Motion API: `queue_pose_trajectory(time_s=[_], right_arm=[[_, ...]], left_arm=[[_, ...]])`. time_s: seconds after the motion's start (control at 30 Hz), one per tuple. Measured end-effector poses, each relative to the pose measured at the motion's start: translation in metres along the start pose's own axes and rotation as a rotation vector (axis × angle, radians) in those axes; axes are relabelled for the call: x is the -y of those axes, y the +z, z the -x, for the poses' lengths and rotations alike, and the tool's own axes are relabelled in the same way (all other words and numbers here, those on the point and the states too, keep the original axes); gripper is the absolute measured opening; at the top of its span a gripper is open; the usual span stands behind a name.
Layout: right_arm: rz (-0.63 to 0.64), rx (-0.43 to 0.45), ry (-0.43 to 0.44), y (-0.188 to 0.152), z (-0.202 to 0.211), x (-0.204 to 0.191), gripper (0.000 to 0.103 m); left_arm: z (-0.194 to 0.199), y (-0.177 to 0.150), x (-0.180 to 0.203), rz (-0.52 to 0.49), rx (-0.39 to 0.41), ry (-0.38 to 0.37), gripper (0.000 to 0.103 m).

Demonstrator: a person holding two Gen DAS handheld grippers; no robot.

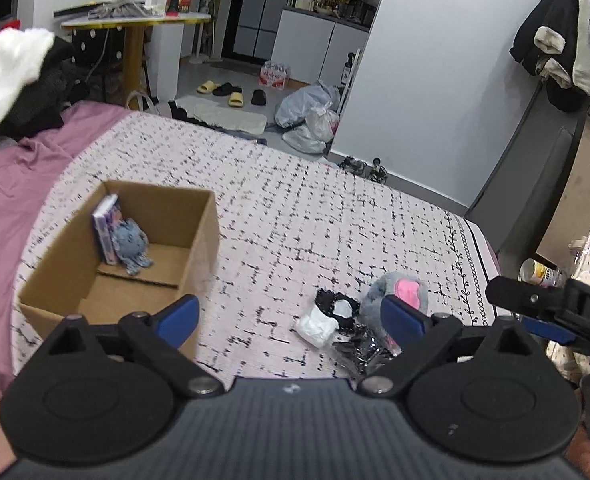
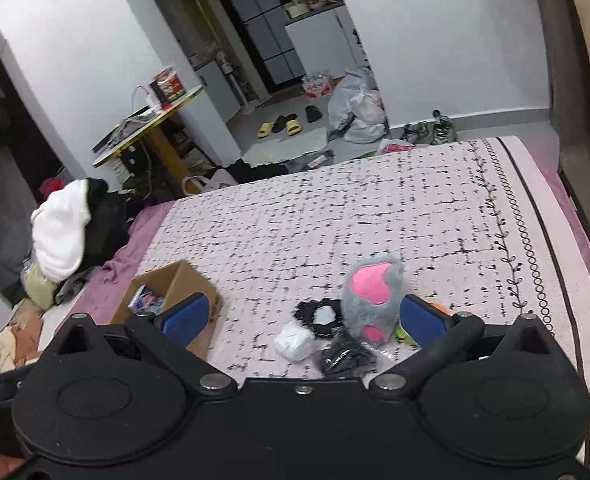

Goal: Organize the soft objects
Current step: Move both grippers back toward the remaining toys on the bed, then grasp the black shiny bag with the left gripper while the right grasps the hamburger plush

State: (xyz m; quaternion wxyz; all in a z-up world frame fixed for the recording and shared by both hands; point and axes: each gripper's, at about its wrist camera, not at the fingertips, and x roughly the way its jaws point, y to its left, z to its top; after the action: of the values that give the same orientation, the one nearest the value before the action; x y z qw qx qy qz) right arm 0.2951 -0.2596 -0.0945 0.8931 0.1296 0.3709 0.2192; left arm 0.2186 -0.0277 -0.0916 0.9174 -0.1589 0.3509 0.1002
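An open cardboard box (image 1: 199, 232) stands on the bed at the left and holds a blue plush octopus (image 1: 132, 246) and a purple packet (image 1: 105, 224). The box also shows in the right wrist view (image 2: 175, 280). A grey plush paw with pink pads (image 2: 371, 300), a white bundle (image 2: 294, 342), a black and white piece (image 2: 323, 316) and a black item in clear wrap (image 2: 345, 356) lie together on the bed. The same pile shows in the left wrist view: paw (image 1: 405, 286), white bundle (image 1: 315, 326). My left gripper (image 1: 291, 316) is open and empty above the bed. My right gripper (image 2: 305, 316) is open and empty above the pile.
The bed has a pink patterned cover (image 1: 295, 208) over a purple sheet (image 1: 11, 184). A heap of clothes (image 2: 71, 228) lies at the bed's left. A round table (image 1: 135, 20), slippers (image 1: 231, 92) and plastic bags (image 1: 311, 116) are beyond the bed. Coats (image 1: 563, 40) hang at the right.
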Motion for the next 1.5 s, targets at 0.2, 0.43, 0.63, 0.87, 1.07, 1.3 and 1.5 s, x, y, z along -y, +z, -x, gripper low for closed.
queue_pose_trajectory(time_s=[0.2,0.43,0.63,0.87,1.07,1.3,1.5], right_arm=[[-0.07,-0.018,-0.051,-0.021,-0.024,0.028,0.093],[-0.097,-0.038,-0.098,-0.028,-0.04,0.051,0.083],[-0.124,-0.104,-0.16,-0.035,-0.067,0.074,0.076],[-0.118,-0.134,-0.182,-0.038,-0.093,0.086,0.076],[-0.119,-0.14,-0.194,-0.042,-0.112,0.091,0.074],[-0.138,-0.149,-0.197,-0.044,-0.12,0.098,0.074],[-0.11,-0.15,-0.194,-0.045,-0.127,0.092,0.074]], left_arm=[[-0.033,-0.011,0.011,0.02,-0.045,-0.023,0.092],[-0.075,-0.028,0.026,0.056,-0.119,-0.056,0.084],[-0.113,-0.041,0.038,0.08,-0.177,-0.077,0.085],[-0.153,-0.05,0.043,0.113,-0.236,-0.081,0.085],[-0.174,-0.057,0.046,0.145,-0.271,-0.094,0.083],[-0.182,-0.062,0.048,0.181,-0.278,-0.117,0.052],[-0.169,-0.06,0.034,0.222,-0.269,-0.117,0.043]])
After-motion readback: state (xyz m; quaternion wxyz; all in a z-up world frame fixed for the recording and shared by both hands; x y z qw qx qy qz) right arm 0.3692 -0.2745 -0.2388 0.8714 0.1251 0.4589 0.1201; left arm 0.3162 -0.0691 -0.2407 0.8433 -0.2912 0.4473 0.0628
